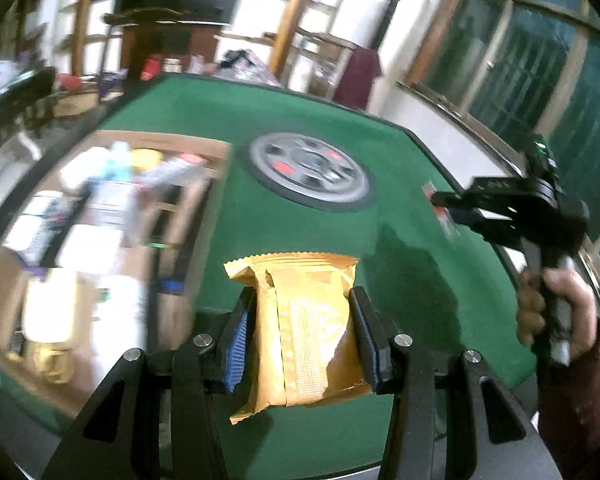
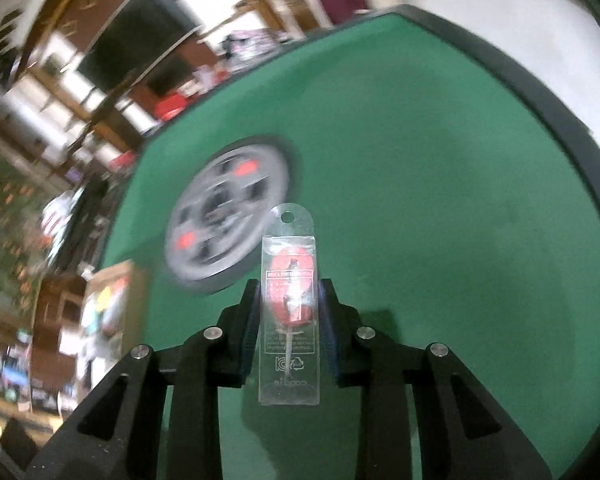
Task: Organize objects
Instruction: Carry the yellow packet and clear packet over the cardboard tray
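Note:
My left gripper (image 1: 300,312) is shut on a golden-yellow snack packet (image 1: 304,328), held upright above the green table (image 1: 320,240). In the right wrist view my right gripper (image 2: 288,300) is shut on a clear plastic sleeve with a red item inside (image 2: 290,300), lifted over the green felt (image 2: 440,200). From the left wrist view the right gripper (image 1: 444,204) shows at the far right, held by a hand (image 1: 568,312) in a dark red sleeve. A cardboard box (image 1: 100,240) full of several packaged items sits at the table's left, blurred.
A round grey dial with red patches (image 1: 312,172) is set into the middle of the table, also shown as the dial (image 2: 228,220) in the right wrist view. The box (image 2: 108,312) stands at the left. A black rim (image 2: 560,128) edges the table. Furniture and shelves stand behind.

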`<action>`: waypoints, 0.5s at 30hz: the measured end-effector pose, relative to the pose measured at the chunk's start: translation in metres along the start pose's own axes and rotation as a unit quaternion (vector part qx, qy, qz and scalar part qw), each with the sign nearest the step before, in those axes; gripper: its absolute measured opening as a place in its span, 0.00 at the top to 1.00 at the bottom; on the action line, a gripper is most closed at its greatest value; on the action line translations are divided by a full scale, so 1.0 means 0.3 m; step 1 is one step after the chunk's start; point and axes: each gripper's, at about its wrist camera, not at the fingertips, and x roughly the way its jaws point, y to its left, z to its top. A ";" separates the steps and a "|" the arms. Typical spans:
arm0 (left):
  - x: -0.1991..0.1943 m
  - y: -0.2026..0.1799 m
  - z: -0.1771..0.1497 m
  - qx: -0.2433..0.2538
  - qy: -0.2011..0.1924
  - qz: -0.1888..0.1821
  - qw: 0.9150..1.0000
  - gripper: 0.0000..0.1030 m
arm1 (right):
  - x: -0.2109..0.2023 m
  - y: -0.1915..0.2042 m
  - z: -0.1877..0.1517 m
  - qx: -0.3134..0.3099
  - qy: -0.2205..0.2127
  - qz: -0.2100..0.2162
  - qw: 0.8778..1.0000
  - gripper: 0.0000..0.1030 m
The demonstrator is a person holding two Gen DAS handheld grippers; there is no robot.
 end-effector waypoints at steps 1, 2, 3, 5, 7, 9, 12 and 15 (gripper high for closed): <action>-0.017 0.030 0.001 -0.007 -0.006 0.011 1.000 0.60 | 0.003 0.051 -0.015 -0.013 0.007 0.014 1.000 0.75; -0.027 0.062 0.003 -0.013 -0.011 0.023 1.000 0.60 | 0.012 0.101 -0.026 -0.025 0.013 0.025 0.999 0.75; -0.036 0.093 0.004 -0.021 -0.015 0.035 0.999 0.60 | 0.019 0.140 -0.041 -0.035 0.018 0.034 0.999 0.75; -0.052 0.162 0.005 -0.036 -0.021 0.055 0.998 0.60 | 0.043 0.227 -0.076 -0.054 0.033 0.055 0.996 0.75; -0.073 0.226 0.001 -0.053 -0.024 0.072 0.996 0.60 | 0.071 0.317 -0.118 -0.076 0.048 0.072 0.993 0.75; -0.080 0.273 -0.003 -0.064 -0.027 0.082 0.994 0.60 | 0.106 0.403 -0.164 -0.096 0.061 0.083 0.990 0.75; -0.081 0.330 -0.010 -0.074 -0.028 0.096 0.992 0.60 | 0.158 0.512 -0.206 -0.118 0.081 0.096 0.985 0.75; -0.066 0.370 -0.015 -0.077 -0.021 0.103 0.992 0.60 | 0.215 0.619 -0.249 -0.144 0.096 0.097 0.980 0.75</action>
